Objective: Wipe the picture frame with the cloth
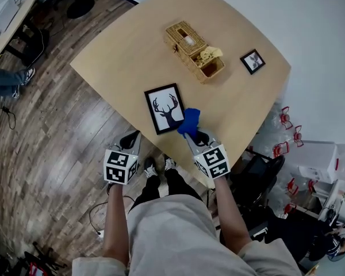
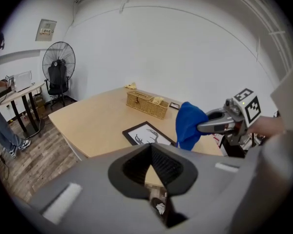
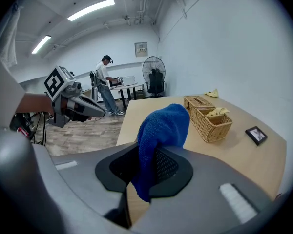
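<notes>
Left gripper [image 1: 128,138], head view: jaws closed, empty, off the table [image 1: 121,50] edge.
Right gripper [image 1: 192,132], head view: clamped on blue cloth [image 1: 190,121], at picture frame [image 1: 164,108] right edge.
Picture frame: black border, white ground, black antlered head; flat near front edge; bare wood leftward.
Left gripper view: jaws together, frame ahead.
Right gripper view: cloth bunched, drooping between jaws.

The right tool [image 1: 191,133] grips a blue cloth [image 1: 190,119] at the deer picture frame's [image 1: 163,109] corner, near the worktop's [image 1: 126,56] near edge. The left tool [image 1: 130,139] hangs beyond that edge.
</notes>
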Motion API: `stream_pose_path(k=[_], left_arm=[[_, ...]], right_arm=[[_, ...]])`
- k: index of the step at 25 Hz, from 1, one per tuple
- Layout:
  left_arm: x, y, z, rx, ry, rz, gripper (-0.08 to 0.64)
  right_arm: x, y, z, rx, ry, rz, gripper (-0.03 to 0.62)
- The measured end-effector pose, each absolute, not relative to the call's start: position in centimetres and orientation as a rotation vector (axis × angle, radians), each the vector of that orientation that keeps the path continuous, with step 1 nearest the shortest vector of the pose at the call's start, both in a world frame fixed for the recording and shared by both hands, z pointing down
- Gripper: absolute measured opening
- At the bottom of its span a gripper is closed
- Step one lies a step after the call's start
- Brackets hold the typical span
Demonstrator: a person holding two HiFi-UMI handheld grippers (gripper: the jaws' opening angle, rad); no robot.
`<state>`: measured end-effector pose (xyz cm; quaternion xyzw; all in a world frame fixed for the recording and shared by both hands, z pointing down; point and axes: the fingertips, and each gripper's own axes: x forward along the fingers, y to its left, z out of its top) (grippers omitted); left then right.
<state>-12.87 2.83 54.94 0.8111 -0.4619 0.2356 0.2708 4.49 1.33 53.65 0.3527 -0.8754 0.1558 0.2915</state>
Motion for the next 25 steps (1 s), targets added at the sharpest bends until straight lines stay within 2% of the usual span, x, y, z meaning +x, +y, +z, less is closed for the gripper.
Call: stream_pose_path(k=[8, 16, 25], left_arm=[[-10.8, 0.3, 56.7, 2.181, -1.214, 0.691, 0.052], [-9.9, -1.3, 57.4, 2.192, -1.195, 0.731, 0.052], [-9.6, -2.4, 59.5, 2.201, -1.139, 0.832, 0.052]], right_arm=[[4.4, -3.8, 52.0, 0.862, -2.409, 0.339, 0.052], [2.3, -8.2, 49.9, 0.714, -2.405, 0.130, 0.052], [1.6, -11.7, 53.5, 0.449, -2.201, -0.193, 0.052]])
